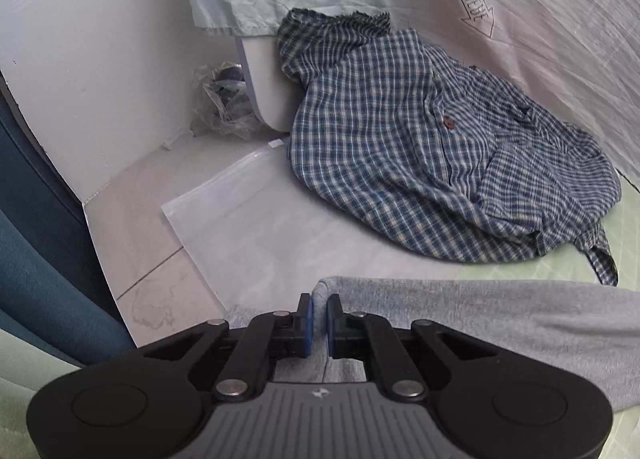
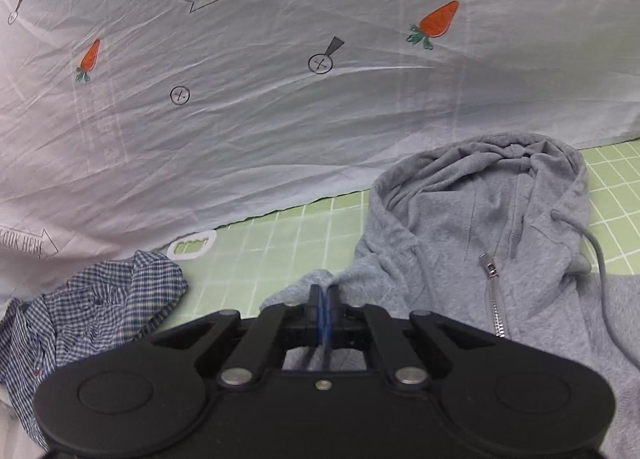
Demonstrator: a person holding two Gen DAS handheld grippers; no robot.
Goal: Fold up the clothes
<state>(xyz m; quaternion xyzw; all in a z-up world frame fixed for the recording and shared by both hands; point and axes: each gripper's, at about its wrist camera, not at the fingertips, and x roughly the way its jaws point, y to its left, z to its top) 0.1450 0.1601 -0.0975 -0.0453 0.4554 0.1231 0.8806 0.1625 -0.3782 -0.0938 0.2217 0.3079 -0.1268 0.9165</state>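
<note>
Fleece-knit and limp, the grey hoodie (image 2: 480, 243) lies spread on the green gridded mat (image 2: 272, 243), hood toward 12 o'clock in the right wrist view, zipper (image 2: 494, 299) running down its front and a drawcord (image 2: 600, 259) trailing off at 3 o'clock. It looks soft and fairly thick, with no stiffness of its own, so it should drape and sag wherever it is lifted and hold a crease only loosely; the metal zipper adds a little weight along the centre line. Edges, seams and sleeve ends seem the best places to take hold, and both tongs sit on such spots: the left tongs (image 1: 319, 309) pinch a raised ridge of grey cloth between their blue pads, and the right tongs (image 2: 324, 301) are clenched nearly flat on a thin fold near the shoulder. Whether this is an opening-out or a fold under way, the pictures do not settle. A crumpled blue plaid shirt (image 1: 420, 147) lies heaped at 1 o'clock of the left tongs, close enough to snag a swung sleeve. Beyond it hangs a pale printed sheet (image 2: 280, 119) with carrots; a clear plastic bag (image 1: 240, 211) lies at 11 o'clock on the floor, and a small white plastic ring (image 2: 192, 245) rests on the mat.
</note>
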